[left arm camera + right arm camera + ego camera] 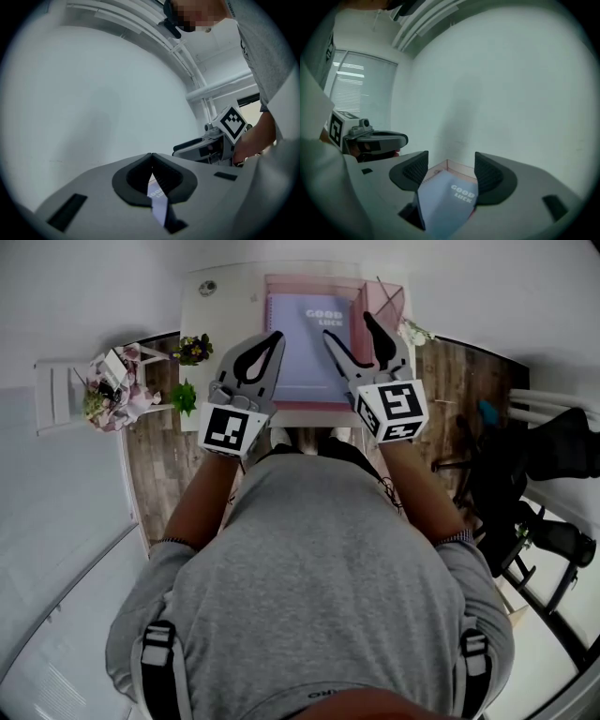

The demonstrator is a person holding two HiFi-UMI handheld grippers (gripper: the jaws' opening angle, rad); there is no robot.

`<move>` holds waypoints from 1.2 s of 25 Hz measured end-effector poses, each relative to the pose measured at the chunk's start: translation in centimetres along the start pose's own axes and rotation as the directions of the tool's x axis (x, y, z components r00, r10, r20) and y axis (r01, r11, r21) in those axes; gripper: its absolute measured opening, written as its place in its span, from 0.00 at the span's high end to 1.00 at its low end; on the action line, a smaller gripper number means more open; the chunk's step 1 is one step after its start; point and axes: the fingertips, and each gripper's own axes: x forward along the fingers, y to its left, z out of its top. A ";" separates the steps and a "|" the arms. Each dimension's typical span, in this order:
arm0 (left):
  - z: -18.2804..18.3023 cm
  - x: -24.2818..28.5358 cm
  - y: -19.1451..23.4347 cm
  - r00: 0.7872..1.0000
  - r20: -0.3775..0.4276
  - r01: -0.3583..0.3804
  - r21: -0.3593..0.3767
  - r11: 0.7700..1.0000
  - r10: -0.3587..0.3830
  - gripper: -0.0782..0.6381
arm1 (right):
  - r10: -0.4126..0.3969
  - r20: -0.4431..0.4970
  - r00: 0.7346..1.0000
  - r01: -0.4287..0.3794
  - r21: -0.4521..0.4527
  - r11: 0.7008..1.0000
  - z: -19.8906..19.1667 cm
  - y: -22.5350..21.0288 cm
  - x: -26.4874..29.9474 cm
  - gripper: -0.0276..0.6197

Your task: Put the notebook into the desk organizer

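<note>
Filling the lower half of the head view, a grey shirt (319,559) gives way to two bare forearms reaching forward over the white bench (230,306). Each hand carries a gripper topped by its marker cube.

The left tongs (277,335) are together. In the left gripper view their dark pads meet at the tip, with nothing clamped between them, and only a sliver of lavender cover shows through the gap lower down.

The right tongs (348,326) stand apart. In the right gripper view the two pads sit wide of each other, with the cover below and between them and neither pad pressing on it.

Beyond both tips lies the notebook (302,357). It is lavender, with "GOOD LUCK" printed in white, and it rests flat inside the pink desk organizer (300,283), whose rim frames it on the far and right sides.

Just left of the bench stand small potted plants (193,350) above a wooden floor (159,456). A black chair (553,460) sits well off to the right. A pale wall (511,84) rises behind everything.
</note>
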 end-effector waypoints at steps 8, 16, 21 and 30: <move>1.0 0.1 -0.8 1.000 0.011 0.026 0.013 1.000 -0.026 0.86 | 0.113 0.084 0.990 -0.109 -0.041 0.993 1.6 1.3 -2.8 0.64; 1.1 -0.4 -1.3 1.000 0.004 0.024 0.024 0.999 -0.024 0.86 | 0.126 0.123 0.984 -0.119 -0.062 0.991 2.3 1.7 -4.0 0.78; 1.5 -0.5 -1.5 1.000 0.016 0.023 0.025 0.999 -0.023 0.86 | 0.139 0.135 0.981 -0.131 -0.072 0.989 2.4 1.8 -4.1 0.87; 1.9 -0.8 -1.5 1.000 0.020 0.006 0.041 0.999 -0.007 0.86 | 0.152 0.166 0.974 -0.141 -0.076 0.987 2.7 1.8 -4.6 0.95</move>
